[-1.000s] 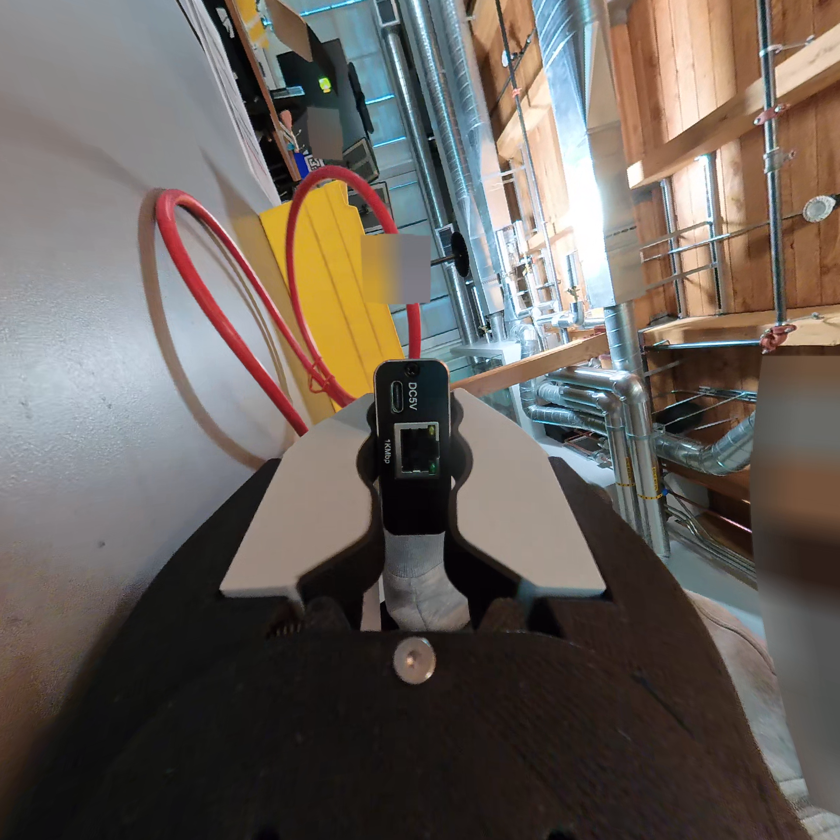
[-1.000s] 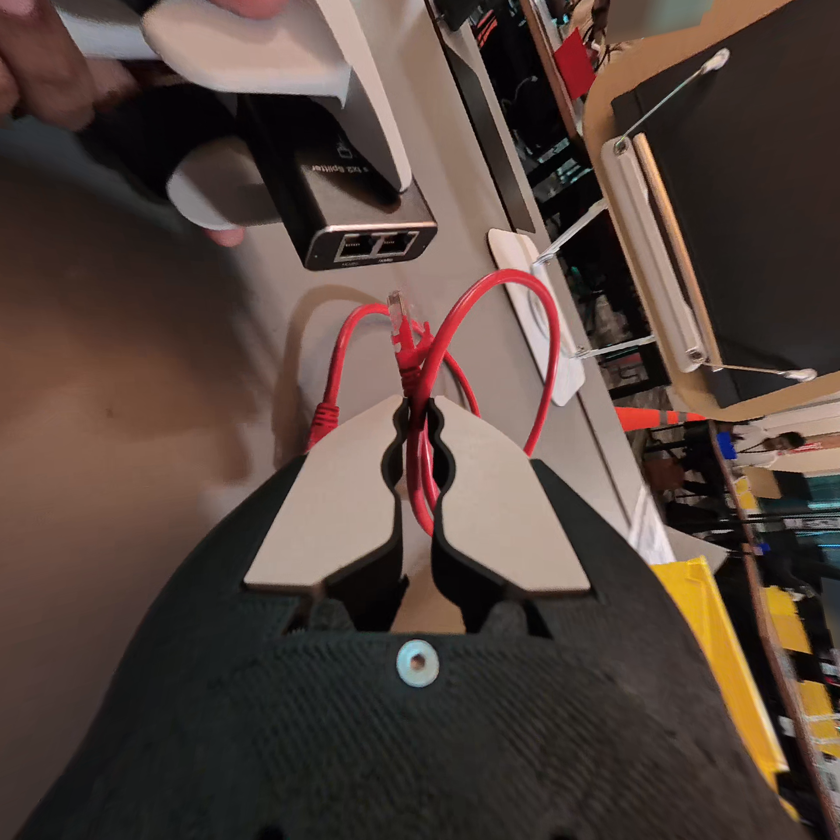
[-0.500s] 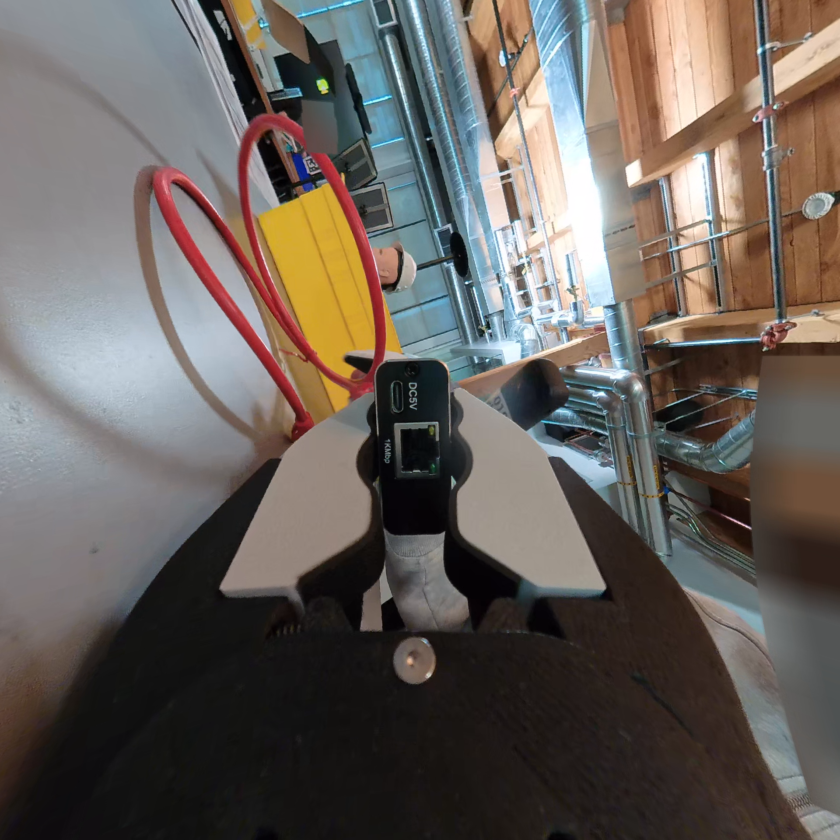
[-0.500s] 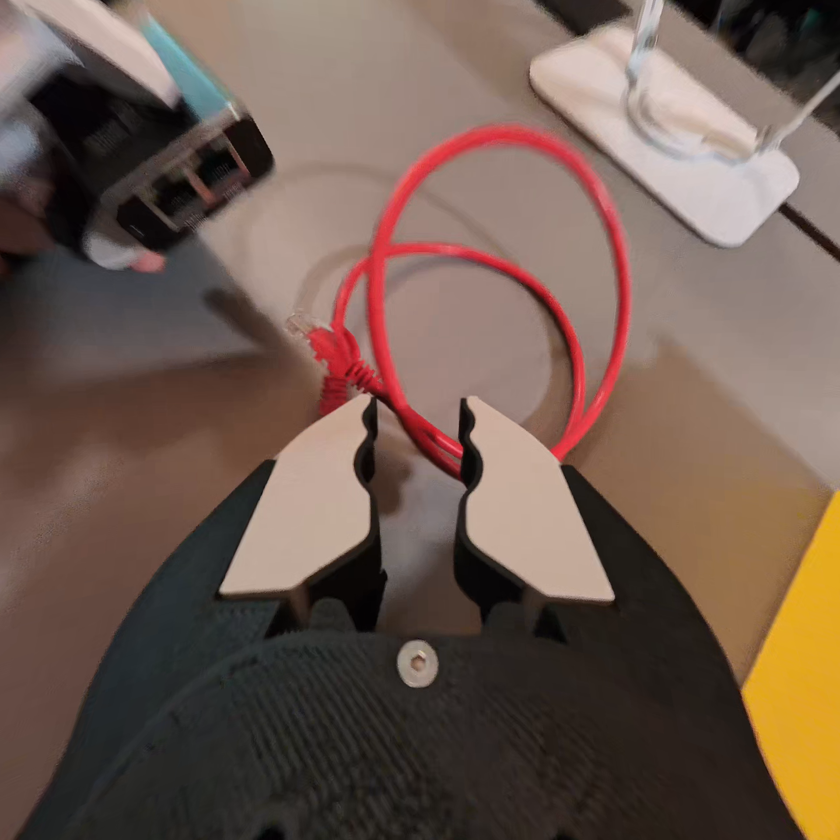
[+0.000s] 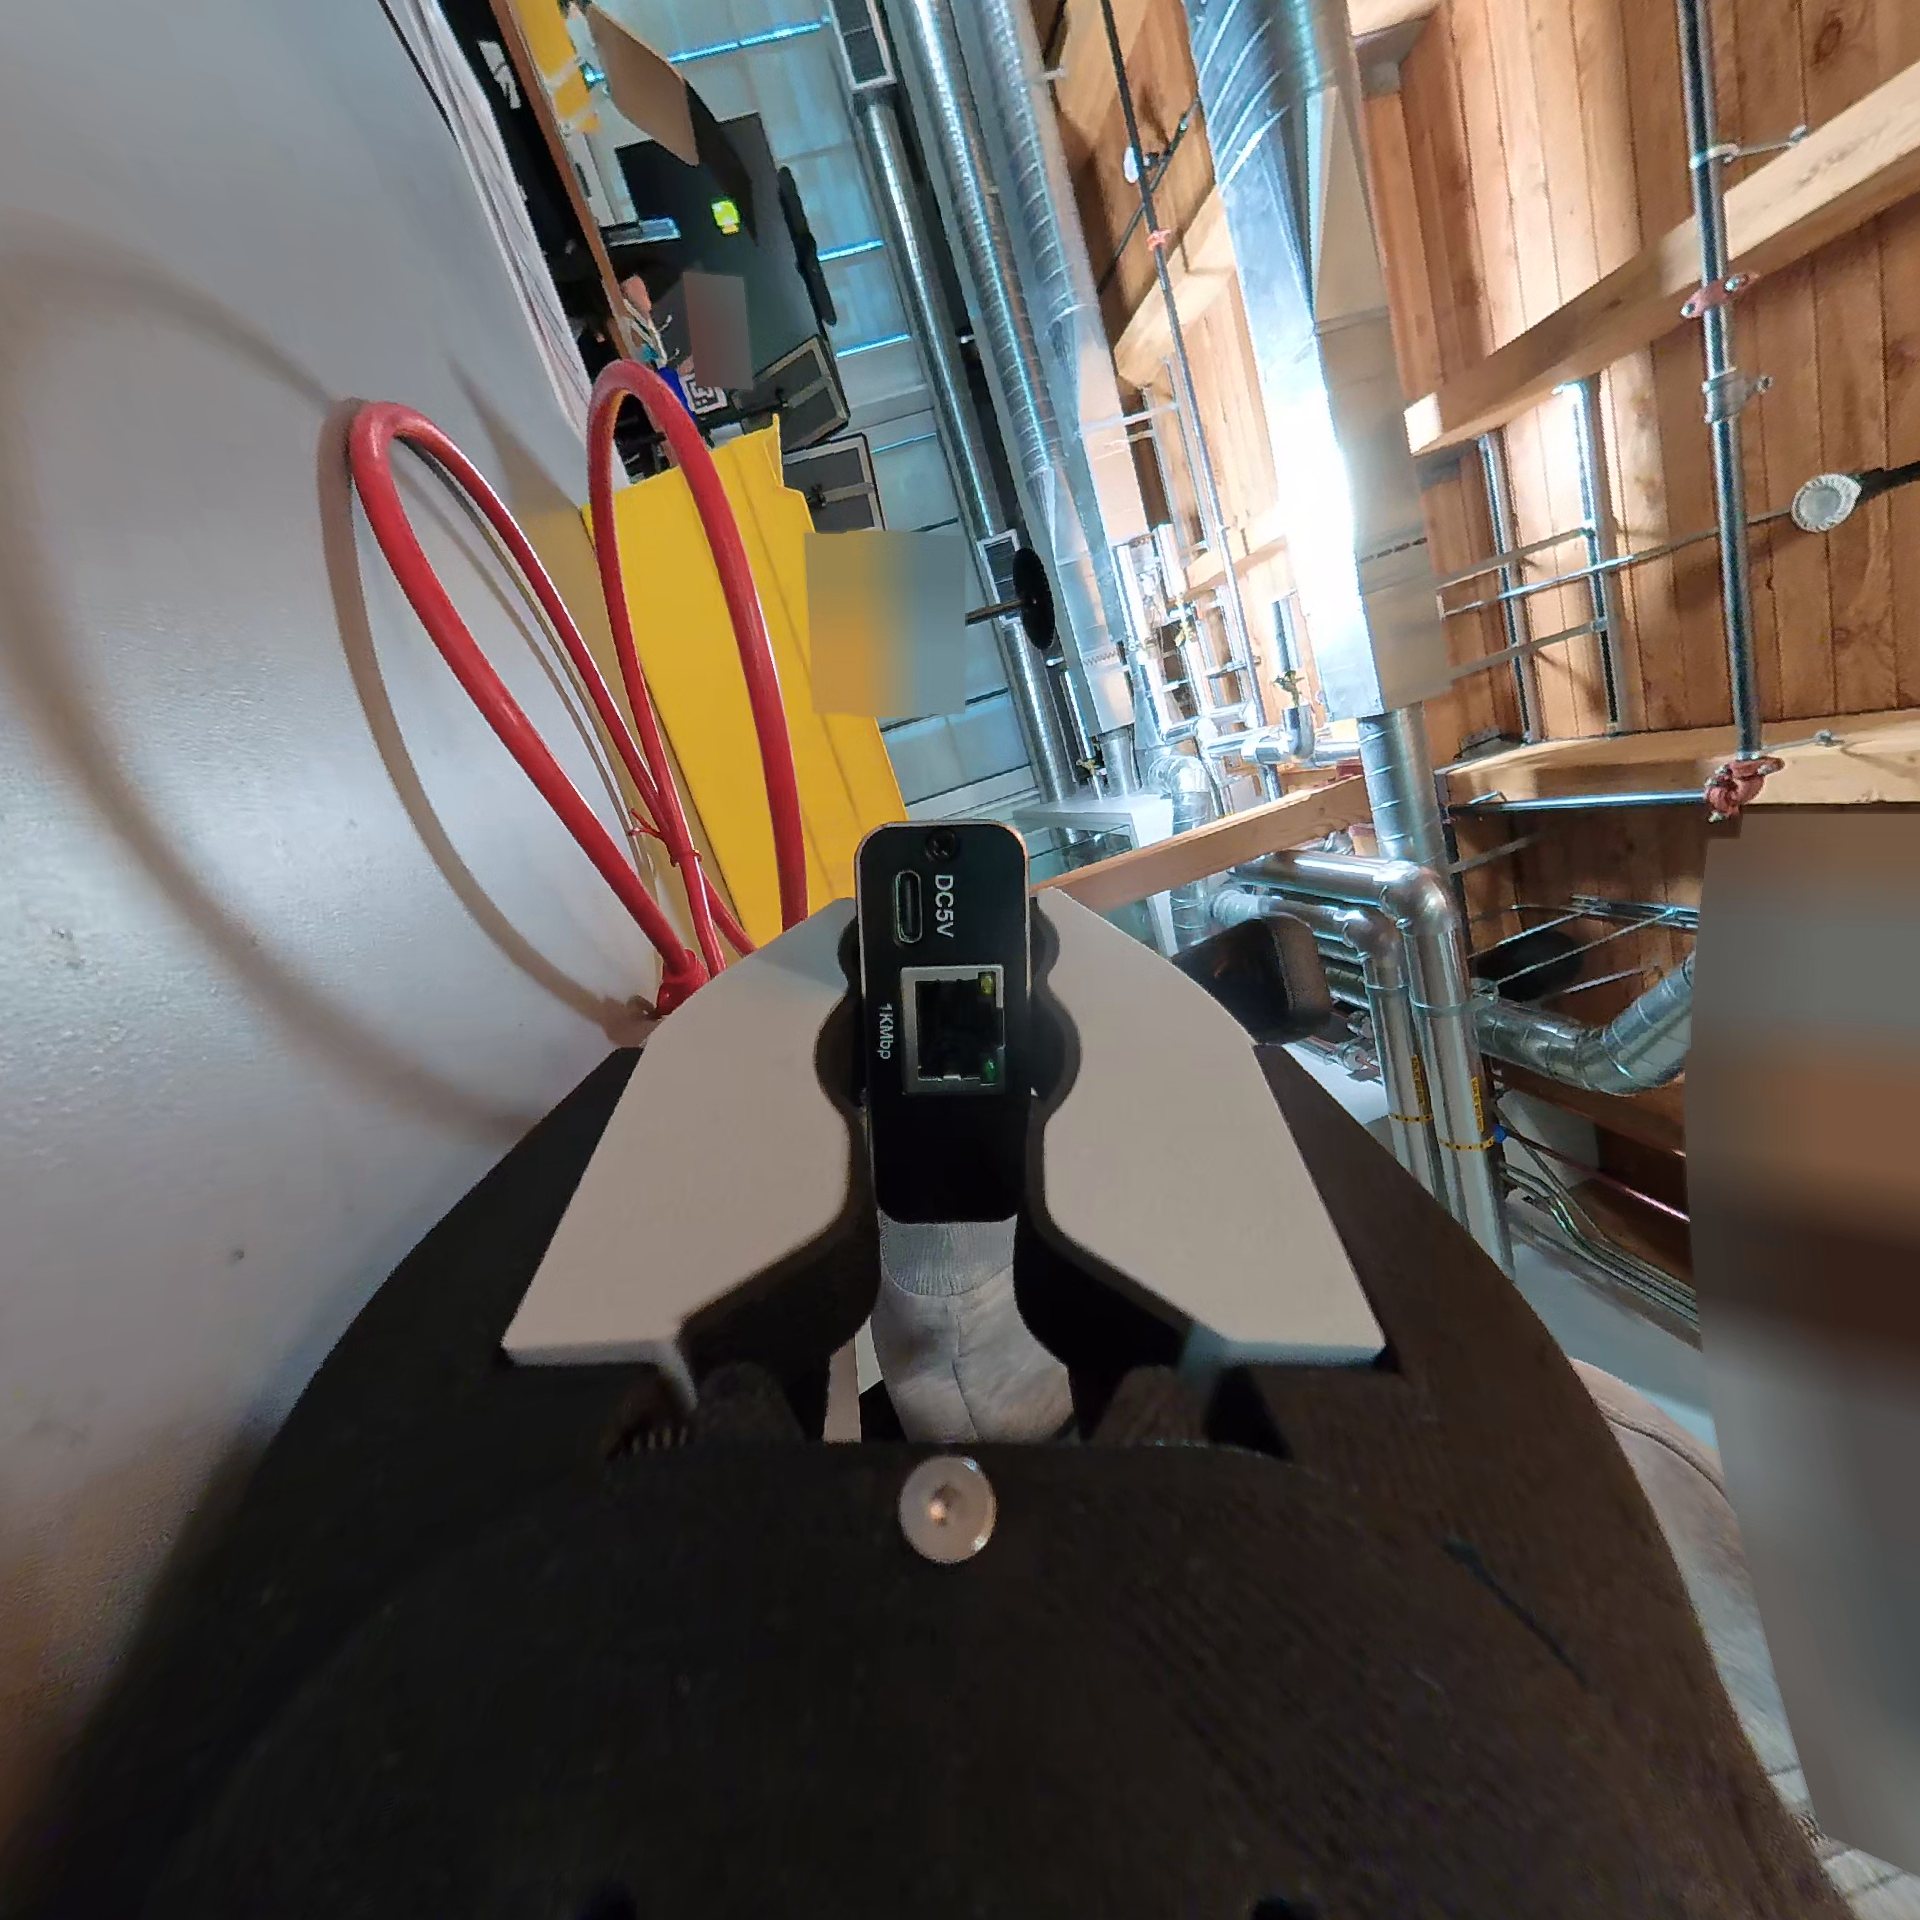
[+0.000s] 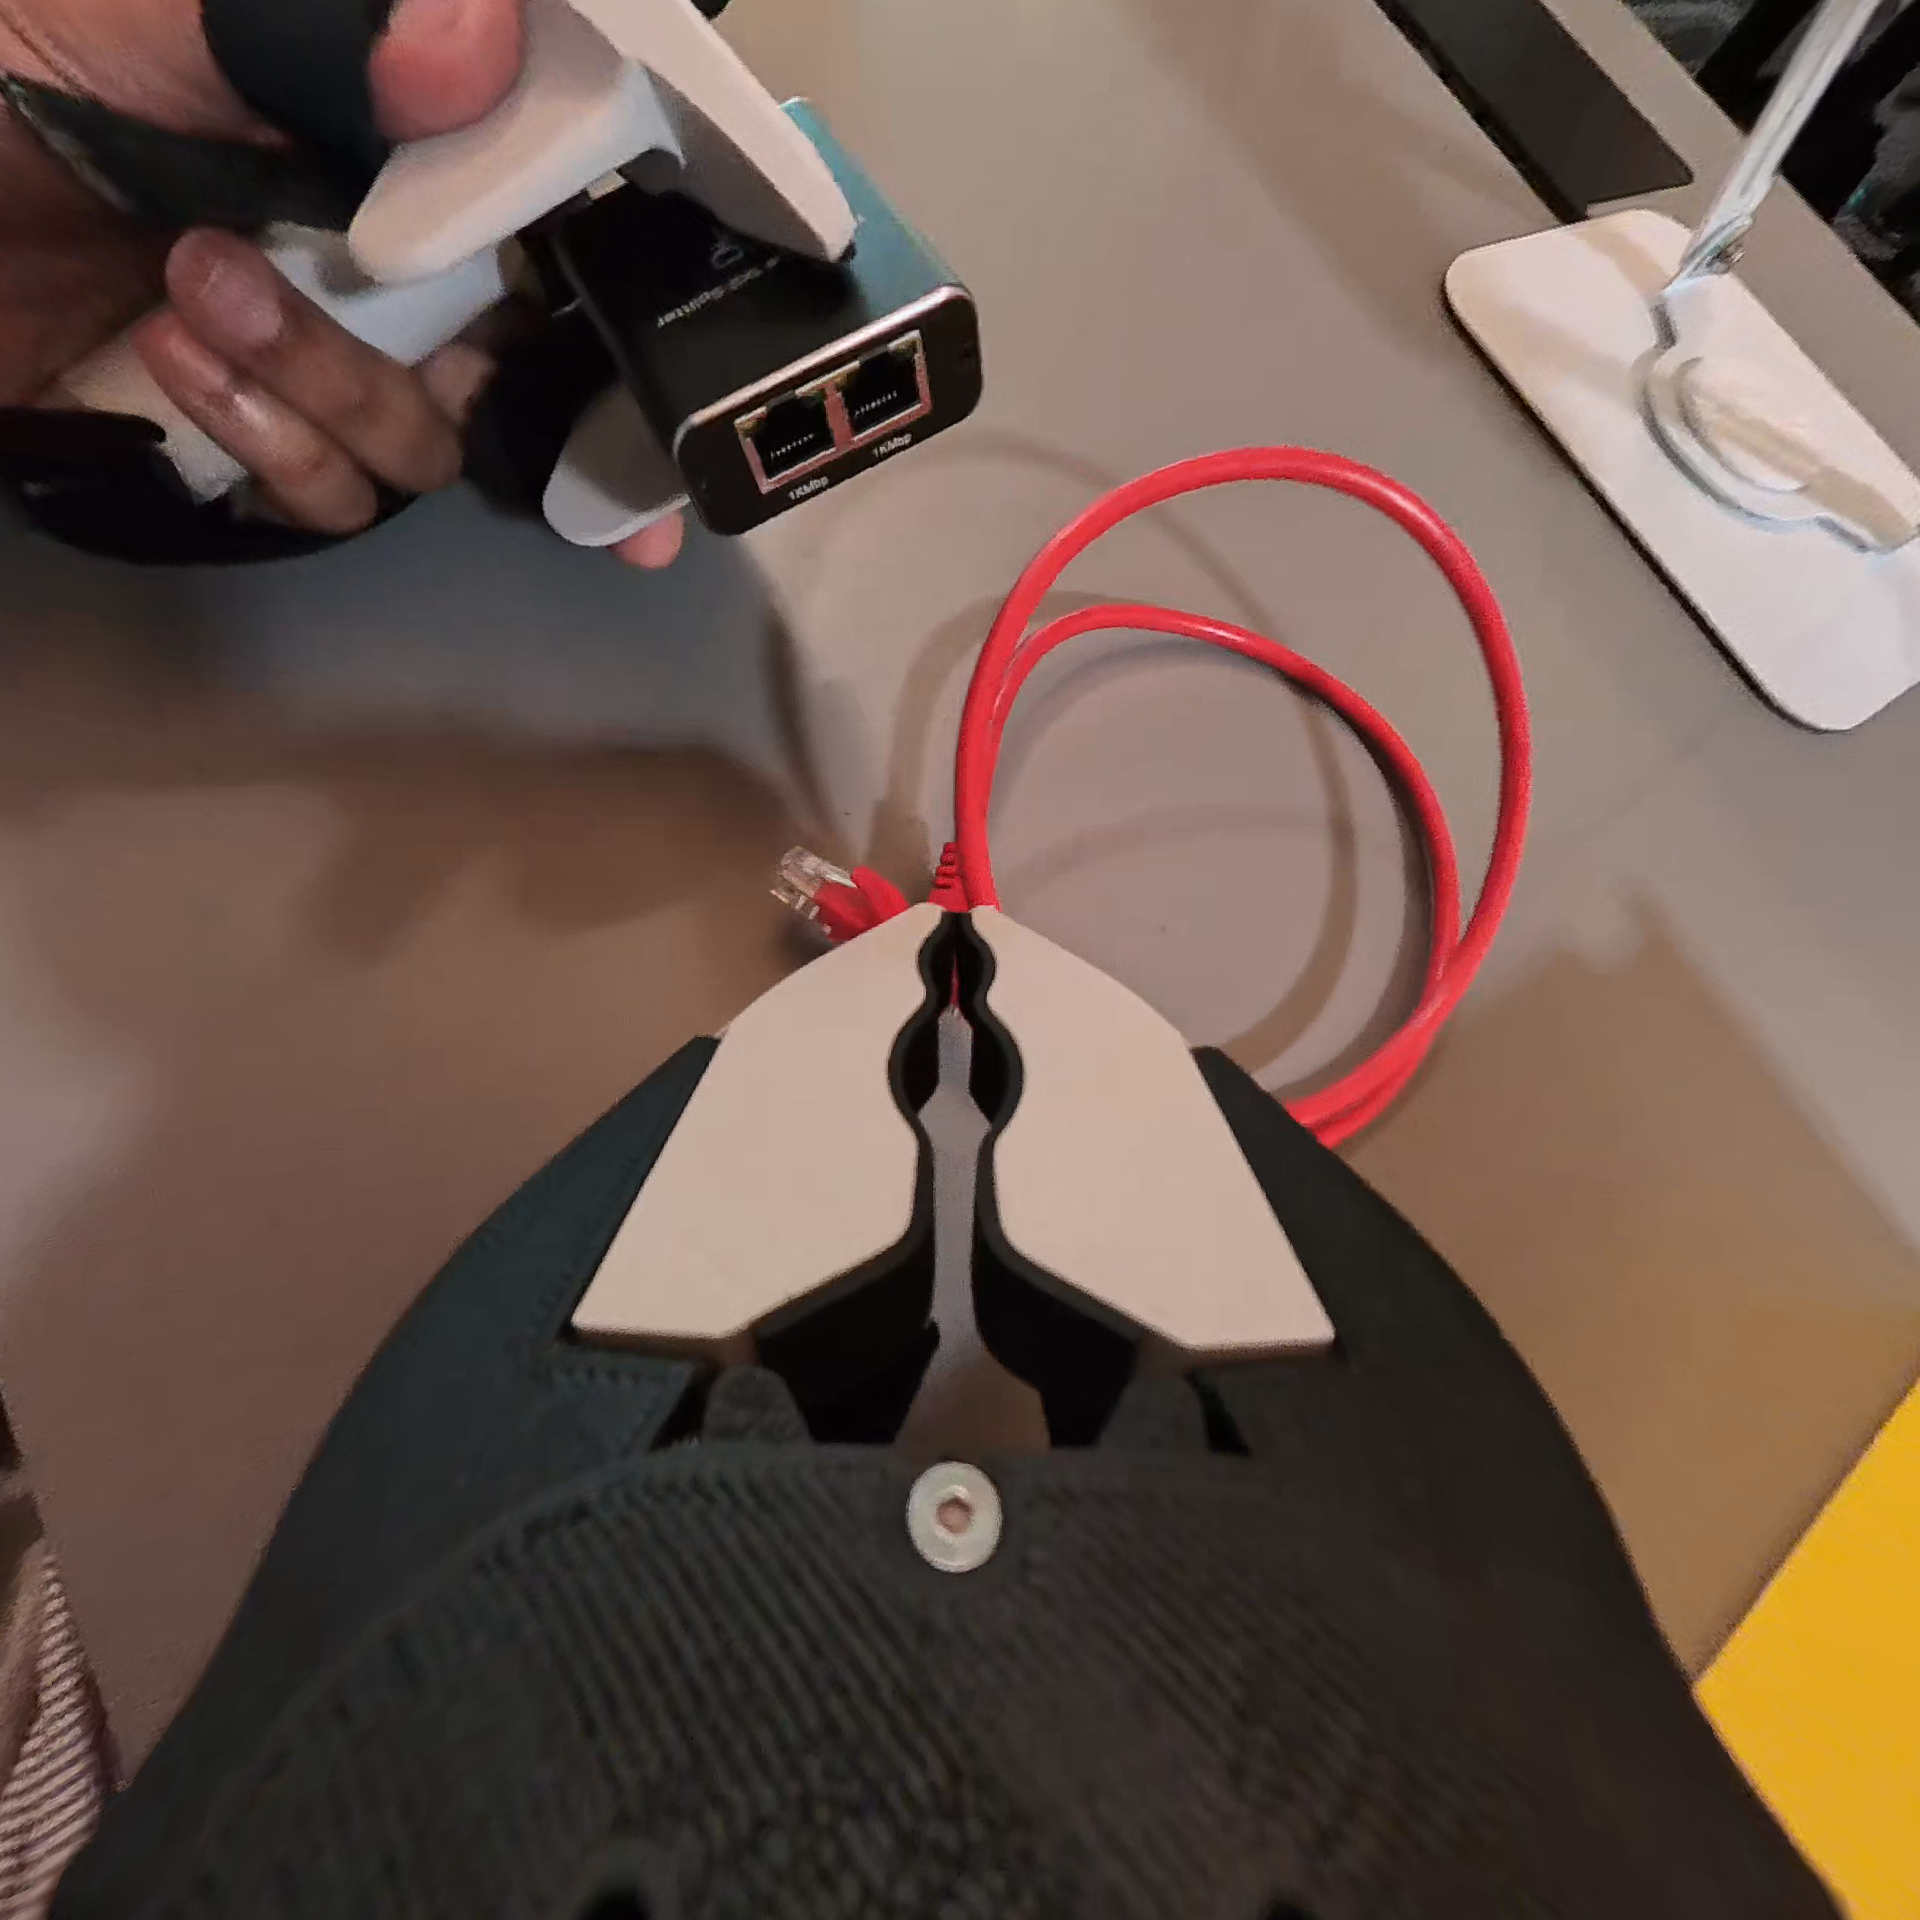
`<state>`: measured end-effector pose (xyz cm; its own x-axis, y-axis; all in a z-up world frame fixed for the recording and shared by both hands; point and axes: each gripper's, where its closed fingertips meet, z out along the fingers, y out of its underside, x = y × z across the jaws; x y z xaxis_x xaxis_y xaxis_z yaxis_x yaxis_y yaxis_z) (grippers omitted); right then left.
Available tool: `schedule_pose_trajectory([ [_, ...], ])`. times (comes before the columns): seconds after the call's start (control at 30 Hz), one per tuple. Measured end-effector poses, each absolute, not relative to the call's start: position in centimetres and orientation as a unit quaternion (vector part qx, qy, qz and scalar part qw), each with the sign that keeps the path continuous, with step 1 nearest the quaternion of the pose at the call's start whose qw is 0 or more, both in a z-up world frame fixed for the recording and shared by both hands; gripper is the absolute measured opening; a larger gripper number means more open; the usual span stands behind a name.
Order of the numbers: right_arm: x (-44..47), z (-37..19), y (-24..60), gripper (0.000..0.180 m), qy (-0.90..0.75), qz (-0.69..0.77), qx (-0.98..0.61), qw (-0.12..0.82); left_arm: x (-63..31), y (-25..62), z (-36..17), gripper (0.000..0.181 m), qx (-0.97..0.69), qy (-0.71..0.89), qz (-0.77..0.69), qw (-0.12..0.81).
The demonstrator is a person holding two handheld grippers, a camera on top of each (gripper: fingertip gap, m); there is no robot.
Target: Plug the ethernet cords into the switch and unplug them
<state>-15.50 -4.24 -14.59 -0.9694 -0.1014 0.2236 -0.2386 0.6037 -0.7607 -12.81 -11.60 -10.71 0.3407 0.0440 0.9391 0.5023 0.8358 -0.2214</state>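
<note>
My left gripper (image 5: pixel 943 935) is shut on the black switch (image 5: pixel 943 1029), whose single port and small socket face its camera. In the right wrist view the switch (image 6: pixel 821 384) is held above the table at upper left by the left gripper (image 6: pixel 727 374) and a person's hand (image 6: pixel 208 343), with two empty ports facing my right gripper. My right gripper (image 6: pixel 956 914) is shut on the red ethernet cord (image 6: pixel 1455 727) close to one end. The cord's other clear plug (image 6: pixel 805 888) lies free just left of the fingertips. The cord loops (image 5: pixel 499 665) also show in the left wrist view.
The grey table (image 6: pixel 416 935) carries a white stand base (image 6: pixel 1683 457) at upper right. A yellow object (image 6: pixel 1829 1683) sits at the lower right edge and also shows in the left wrist view (image 5: pixel 727 644). Metal pipes and a wooden wall fill that view's right.
My right gripper let go of the cord half a second ago and has shut on it again near one end, now looking down at the table. The left gripper still holds the switch.
</note>
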Motion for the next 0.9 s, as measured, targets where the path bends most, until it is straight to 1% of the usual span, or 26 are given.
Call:
schedule_pose_trajectory([
  [0.07,-15.6,-14.0,-4.4,0.000,-0.882,0.448,0.106,0.100,-12.8,-11.6,-10.7,0.026,-0.247,-0.555,-0.148,0.781],
  [0.1,-15.7,-13.9,-4.5,0.003,-0.878,0.453,0.106,0.107,-12.8,-11.5,-10.7,0.026,-0.247,-0.555,-0.148,0.781],
  [0.17,-15.7,-13.9,-4.6,0.013,-0.877,0.458,0.099,0.104,-12.8,-11.6,-10.7,0.026,-0.246,-0.555,-0.148,0.781],
  [0.27,-15.7,-14.0,-5.0,0.020,-0.877,0.465,0.083,0.091,-12.8,-11.6,-10.7,0.026,-0.245,-0.555,-0.148,0.781],
  [0.37,-15.2,-13.6,-5.4,0.017,-0.869,0.479,0.085,0.089,-12.8,-11.7,-10.7,0.026,-0.243,-0.555,-0.147,0.782],
  [0.5,-15.4,-13.2,-5.4,0.009,-0.864,0.476,0.100,0.132,-12.8,-11.6,-10.7,0.026,-0.243,-0.555,-0.148,0.782],
  [0.57,-15.6,-13.1,-5.4,0.007,-0.861,0.480,0.098,0.135,-12.8,-11.6,-10.7,0.026,-0.242,-0.555,-0.148,0.782],
  [0.73,-15.8,-13.3,-5.4,0.009,-0.863,0.481,0.086,0.127,-12.9,-11.8,-10.7,0.026,-0.237,-0.554,-0.149,0.784],
  [0.9,-15.9,-14.0,-6.2,0.017,-0.871,0.466,0.077,0.136,-12.9,-11.7,-10.7,0.026,-0.238,-0.555,-0.147,0.783],
])
